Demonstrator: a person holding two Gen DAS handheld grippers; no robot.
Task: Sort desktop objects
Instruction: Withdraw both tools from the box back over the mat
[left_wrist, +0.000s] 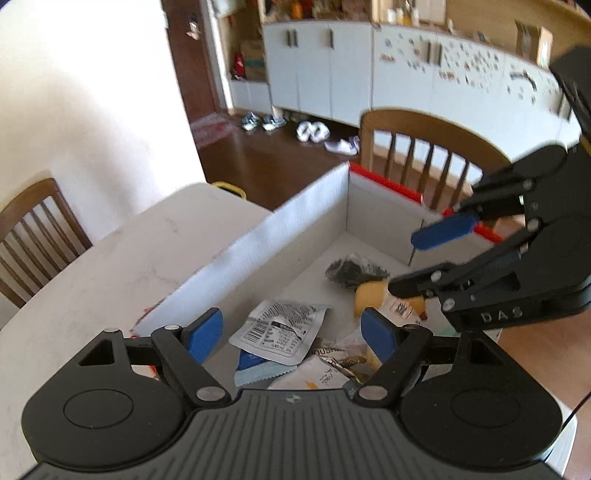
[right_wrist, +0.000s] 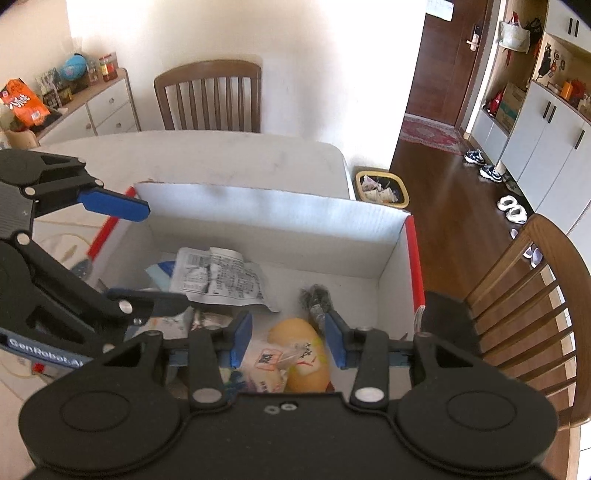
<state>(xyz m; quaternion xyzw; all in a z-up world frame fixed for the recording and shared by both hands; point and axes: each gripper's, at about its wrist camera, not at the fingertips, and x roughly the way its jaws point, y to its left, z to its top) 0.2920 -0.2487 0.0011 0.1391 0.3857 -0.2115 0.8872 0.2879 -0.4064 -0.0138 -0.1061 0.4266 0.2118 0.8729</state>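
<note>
Presently both tongs hang above an open cardboard box (right_wrist: 280, 218) that stands on the white surface (right_wrist: 229, 155). The left tongs (left_wrist: 291, 338) stand apart with nothing between the blue pads. The right tongs (right_wrist: 288, 341) are also apart, narrower, and grip nothing. Inside the box lie a crumpled printed wrapper (right_wrist: 218, 277), a yellow packet (right_wrist: 303, 350) with a clear label sleeve, and a dark bundle (right_wrist: 316, 301) beside it. Further wrappers lie at the near end under the left tongs. Wooden chairs (right_wrist: 210, 98) stand around the surface.
</note>
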